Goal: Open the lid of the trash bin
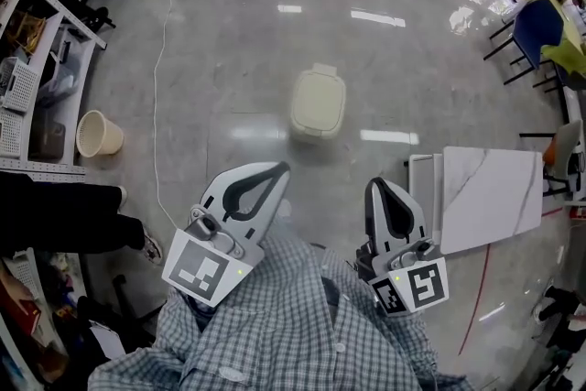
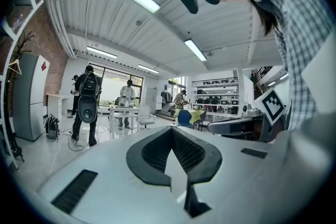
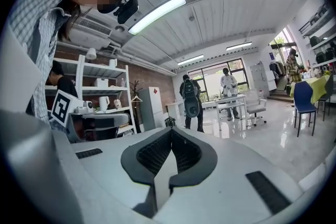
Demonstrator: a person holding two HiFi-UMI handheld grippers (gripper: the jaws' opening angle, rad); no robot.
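Note:
A cream trash bin [image 1: 319, 102] with its lid down stands on the glossy floor, about a step ahead of me. My left gripper [image 1: 280, 168] is held close to my chest, pointing toward the bin but well short of it, jaws closed on nothing. My right gripper [image 1: 379, 184] is beside it, also shut and empty. In the left gripper view the left gripper [image 2: 172, 129] has its black pads meeting at the tip. In the right gripper view the right gripper [image 3: 170, 130] looks the same. Both gripper views look across the room, and the bin is out of sight in them.
A woven waste basket [image 1: 98, 134] stands by a shelf rack [image 1: 38, 69] at the left. A white marble-topped table [image 1: 490, 196] is at the right, with a blue chair [image 1: 537, 30] farther back. A thin cable [image 1: 162, 59] runs along the floor. Another person's dark trouser leg [image 1: 64, 217] is at the left.

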